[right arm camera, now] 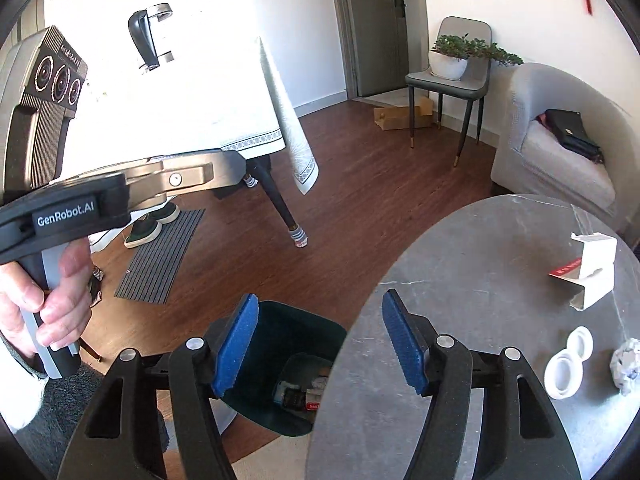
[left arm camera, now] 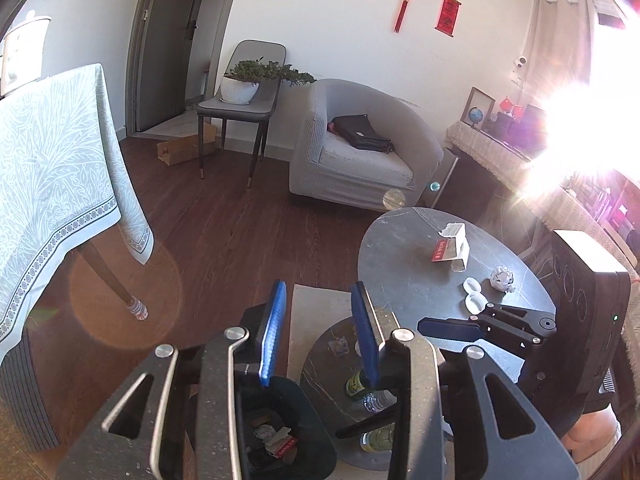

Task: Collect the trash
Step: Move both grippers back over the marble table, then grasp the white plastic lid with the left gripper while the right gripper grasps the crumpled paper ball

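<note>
Grey marble-look round desk (right arm camera: 460,264) taken as landmark. Dark green plastic waste bin (right arm camera: 280,364) on the wood floor just beside the desk's near-left edge, mouth open, holding scraps, a red-and-white wrapper among them. Remaining on the desk: torn white carton with red printed panel (right arm camera: 592,276) toward the far right; pair of white round plastic lids (right arm camera: 568,364) nearer, touching each other; crumpled ball of white paper (right arm camera: 626,364) just beside the lids at the right edge. Lower dark round shelf (left arm camera: 344,356) under the desk, carrying a small grey scrap and green and clear bottles, partly hidden.

Left tongs (left arm camera: 320,332): blue pads apart, nothing between them, hovering above the bin and the lower shelf. Right tongs (right arm camera: 324,344): pads set well apart, empty, straddling the desk's left edge with the bin below the gap. Hand (right arm camera: 44,300) gripping the left tool's handle, left of the desk.

Step judged: between pickups, three items on the desk outstanding.

Risks noted:
- Stacked lids likely to split or skate on the smooth top if pinched at the rim.
- Torn carton, open and light, liable to crush or slip out over the floor short of the bin.
- Strong window glare washing out the left wrist view past the desk's far edge; misjudged reach possible.
- Two tools close together over the bin; collision possible.
</note>
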Motion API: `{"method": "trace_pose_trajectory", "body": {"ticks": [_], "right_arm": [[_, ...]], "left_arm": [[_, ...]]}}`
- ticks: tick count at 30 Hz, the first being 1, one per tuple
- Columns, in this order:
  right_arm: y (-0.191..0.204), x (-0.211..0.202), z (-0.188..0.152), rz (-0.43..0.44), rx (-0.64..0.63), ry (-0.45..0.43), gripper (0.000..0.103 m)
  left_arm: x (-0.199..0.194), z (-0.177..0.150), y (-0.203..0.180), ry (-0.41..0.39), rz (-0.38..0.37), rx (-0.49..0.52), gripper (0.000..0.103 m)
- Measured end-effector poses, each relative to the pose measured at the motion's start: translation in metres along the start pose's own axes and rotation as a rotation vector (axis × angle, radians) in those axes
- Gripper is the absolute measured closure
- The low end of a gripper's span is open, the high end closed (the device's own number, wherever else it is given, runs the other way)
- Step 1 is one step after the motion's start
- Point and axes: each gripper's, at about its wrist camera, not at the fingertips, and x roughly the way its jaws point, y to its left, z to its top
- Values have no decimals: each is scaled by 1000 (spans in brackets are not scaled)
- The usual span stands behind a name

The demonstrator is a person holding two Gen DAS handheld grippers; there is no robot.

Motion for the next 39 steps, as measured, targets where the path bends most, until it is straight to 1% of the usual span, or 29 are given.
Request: {"method": "trace_pose_trajectory", "body": {"ticks": [4,6,8,13,16,23,26,32,35,37,39], "right_arm": [[-25,-11,-2,-25,30,-16,38],[-37,-17,-4,-39,44,-23,38],[-50,-24,-7,-58,54,-31,38],[-78,-37,-15,-116,64,-36,38],[-98,-45,-21,-152,75,-35,38],[-140,-73,-36,-255,115,-59,38],[-156,-83,-40,-279,149,-75,38],[-178,-98,-55,-309,196,-82,38],[-187,-100,-62,-322,209,-74,38],[-193,-101,-68,-329,219,-65,35],[-197,-103,-72,-329,230,-60,34]], "left_arm": [[13,3,-19,12,-25,19,60],[19,3,-28,15,-38,30,59],[27,4,-38,20,-47,39,55],[51,5,-65,44,-75,68,53],[66,4,-84,67,-93,88,51],[96,-4,-131,112,-134,166,46],[109,-14,-149,140,-136,210,44],[131,-25,-172,199,-164,245,40],[140,-29,-186,214,-180,265,40],[145,-32,-196,221,-187,280,40],[151,-35,-203,230,-189,291,40]]}}
